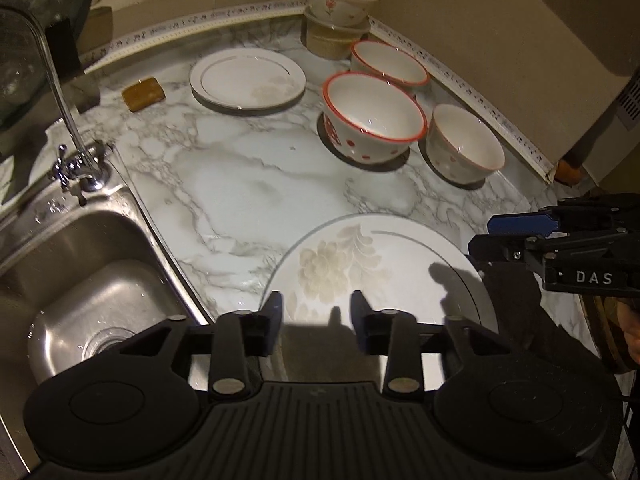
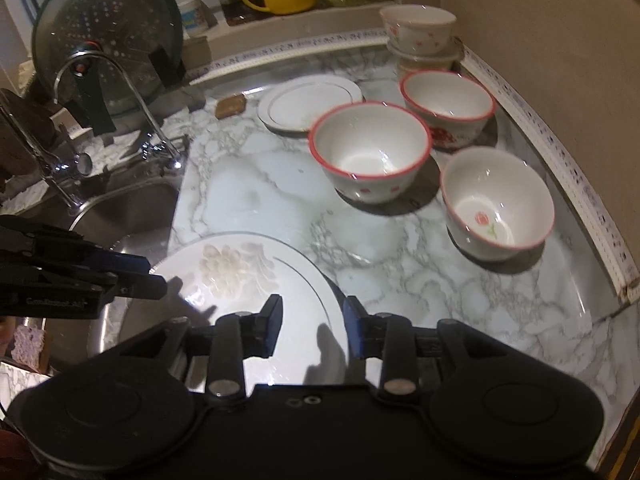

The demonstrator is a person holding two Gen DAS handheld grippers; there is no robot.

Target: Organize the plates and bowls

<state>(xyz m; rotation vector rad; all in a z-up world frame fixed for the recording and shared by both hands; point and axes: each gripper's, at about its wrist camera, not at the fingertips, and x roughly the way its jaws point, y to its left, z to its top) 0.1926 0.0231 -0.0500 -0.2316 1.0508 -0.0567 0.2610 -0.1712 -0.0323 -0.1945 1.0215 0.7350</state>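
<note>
A large white plate with a pale flower print (image 1: 380, 268) (image 2: 240, 280) lies on the marble counter near its front edge. My left gripper (image 1: 316, 312) is open just above the plate's near rim. My right gripper (image 2: 312, 320) is open over the plate's right rim; it also shows in the left wrist view (image 1: 480, 236), at the plate's right edge. A smaller white plate (image 1: 247, 79) (image 2: 310, 104) lies at the back. Two red-rimmed bowls (image 1: 374, 114) (image 1: 388, 62) (image 2: 370, 148) (image 2: 446, 106) and a flower-print bowl (image 1: 464, 146) (image 2: 498, 202) stand at the right.
A steel sink (image 1: 92, 280) with a tap (image 1: 76, 160) lies at the left. A bowl on a lidded container (image 1: 340, 16) (image 2: 420, 36) stands in the back corner. A brown sponge (image 1: 143, 93) lies by the small plate. A pan lid (image 2: 108, 40) leans behind the tap.
</note>
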